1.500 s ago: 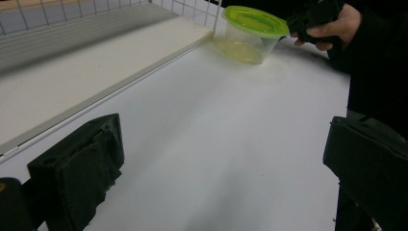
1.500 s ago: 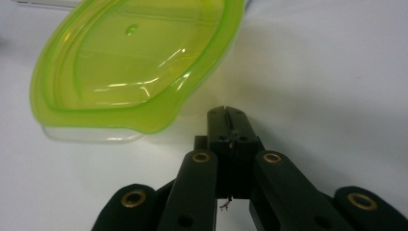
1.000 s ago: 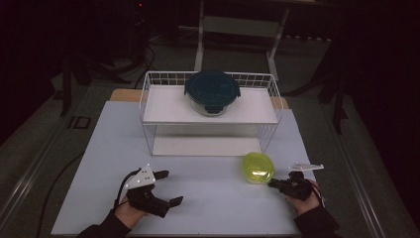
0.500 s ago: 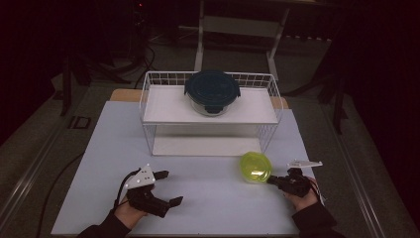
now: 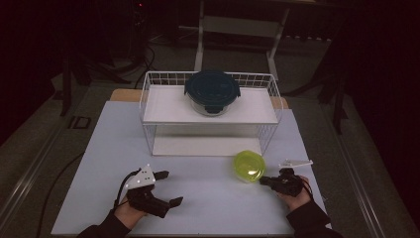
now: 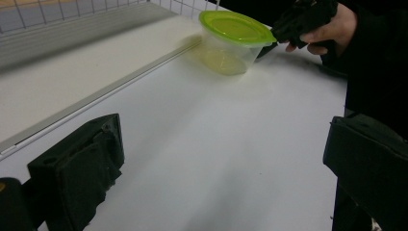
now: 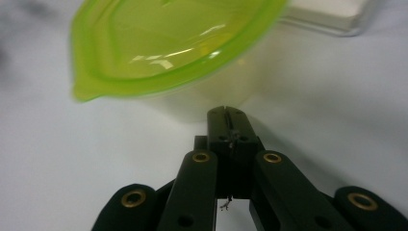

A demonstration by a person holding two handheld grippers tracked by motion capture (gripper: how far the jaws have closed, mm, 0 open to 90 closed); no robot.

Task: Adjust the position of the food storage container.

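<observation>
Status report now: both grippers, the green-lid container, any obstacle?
Left gripper open, idle on the table. Right gripper shut, empty, tips at the green-lid container. Container upright, lid on, before the wire rack. Nothing in the way.

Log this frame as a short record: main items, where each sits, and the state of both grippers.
table: white top
rack: white wire shelf at the far side
dark-lidded bowl: on the rack's upper shelf
green-lidded tub: on the table, in front of the rack
left gripper: jaws wide apart, holding nothing
right gripper: jaws closed, tip just beside the tub
</observation>
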